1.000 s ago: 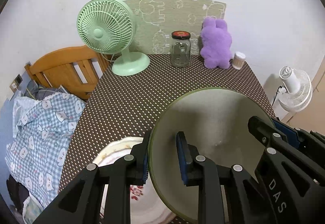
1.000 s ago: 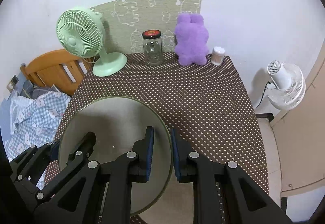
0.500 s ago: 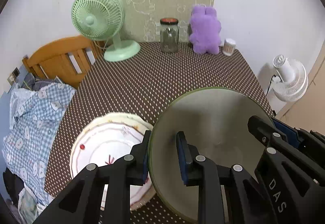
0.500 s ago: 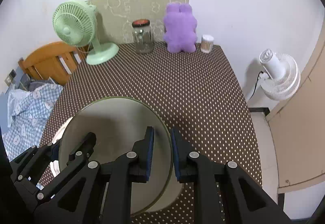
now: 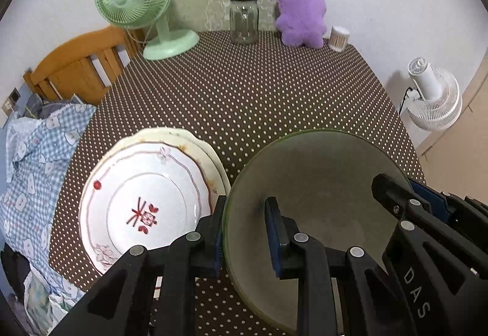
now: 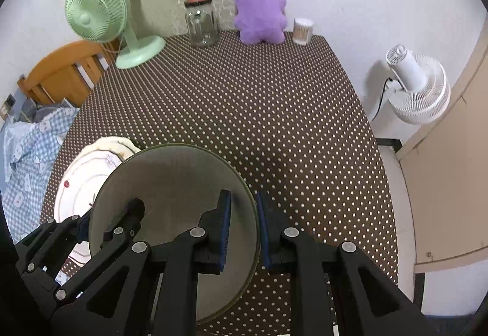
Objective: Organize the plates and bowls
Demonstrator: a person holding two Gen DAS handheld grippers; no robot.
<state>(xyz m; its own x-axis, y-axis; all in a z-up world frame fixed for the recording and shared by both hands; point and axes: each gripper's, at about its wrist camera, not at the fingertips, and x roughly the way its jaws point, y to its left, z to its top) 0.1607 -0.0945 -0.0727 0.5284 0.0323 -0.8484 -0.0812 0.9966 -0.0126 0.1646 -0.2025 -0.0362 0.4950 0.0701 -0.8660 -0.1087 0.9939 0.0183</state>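
A large olive-grey bowl (image 5: pixel 320 180) (image 6: pixel 177 183) hangs above the dotted brown table, held from both sides. My left gripper (image 5: pixel 244 232) is shut on its left rim, and my right gripper (image 6: pixel 242 229) is shut on its right rim. The right gripper's fingers (image 5: pixel 396 198) show at the bowl's far side in the left wrist view. To the bowl's left a stack of white plates (image 5: pixel 146 198) (image 6: pixel 82 174) with red markings lies on the table; the bowl's edge overlaps it in the right wrist view.
At the table's back stand a green fan (image 5: pixel 137 0), a glass jar (image 5: pixel 244 19), a purple plush toy (image 5: pixel 300 12) and a small tub of swabs (image 5: pixel 338 37). A wooden chair (image 5: pixel 79 67) and checked cloth (image 5: pixel 36 159) lie left. A white fan (image 6: pixel 418 89) stands on the floor right.
Both grippers have sunk with the bowl and tipped further down. The plate stack has come into fuller view to the bowl's left.
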